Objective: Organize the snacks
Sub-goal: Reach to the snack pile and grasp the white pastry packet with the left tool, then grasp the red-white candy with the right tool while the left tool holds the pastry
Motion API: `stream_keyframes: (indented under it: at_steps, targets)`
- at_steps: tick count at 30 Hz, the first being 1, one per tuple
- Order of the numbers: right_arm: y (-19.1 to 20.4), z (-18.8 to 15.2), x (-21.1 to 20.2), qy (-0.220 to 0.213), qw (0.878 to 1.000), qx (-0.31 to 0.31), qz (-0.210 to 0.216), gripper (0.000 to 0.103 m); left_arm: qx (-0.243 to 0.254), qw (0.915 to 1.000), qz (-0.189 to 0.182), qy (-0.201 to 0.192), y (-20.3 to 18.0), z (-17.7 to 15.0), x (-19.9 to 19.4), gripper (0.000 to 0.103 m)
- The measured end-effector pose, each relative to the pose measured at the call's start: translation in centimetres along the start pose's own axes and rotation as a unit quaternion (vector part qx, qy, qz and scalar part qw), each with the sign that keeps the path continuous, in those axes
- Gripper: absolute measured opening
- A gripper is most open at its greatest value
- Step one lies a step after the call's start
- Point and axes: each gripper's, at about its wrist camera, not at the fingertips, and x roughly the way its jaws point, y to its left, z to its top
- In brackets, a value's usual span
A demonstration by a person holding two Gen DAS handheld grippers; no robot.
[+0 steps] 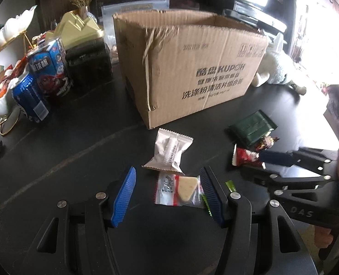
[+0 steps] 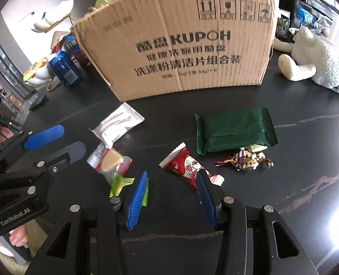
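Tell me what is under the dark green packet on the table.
A pale yellow-green wrapper sticks out from under the dark green packet, next to the foil candy. The rest of it is covered.

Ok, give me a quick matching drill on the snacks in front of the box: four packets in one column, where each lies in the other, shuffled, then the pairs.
Things:
1. silver packet
2. dark green packet
3. red wrapper
4. clear cracker packet

Places:
A. between the open fingers of the left gripper
B. just ahead of the open right gripper, touching one fingertip
C. beside the foil candy
D. closest to the corner of the cardboard box

Pairs: 1-D, 2-C, 3-B, 4-A
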Motion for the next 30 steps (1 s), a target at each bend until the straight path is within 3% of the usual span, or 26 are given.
stream_keyframes:
  at_steps: [18,23,25,30]
  targets:
    - [0.4,1.0,0.8,-0.007,0.999,-0.034,-0.029,0.046,0.033,0.9991,-0.014,0.022,0.1,2.2,4.7,0.058]
    - [1.0,1.2,1.1,-0.003,0.998,-0.045,-0.043,0.046,0.025,0.9987,-0.029,0.035,0.5,2.3,5.9,0.047]
    - [0.9,1.1,1.1,-0.002,0.998,-0.045,-0.046,0.046,0.026,0.9984,-0.03,0.039,0.4,2.3,6.2,0.035]
    - [0.8,0.8,0.9,0.0,0.998,-0.046,-0.046,0.046,0.027,0.9983,-0.04,0.031,-0.1,2.4,5.8,0.033]
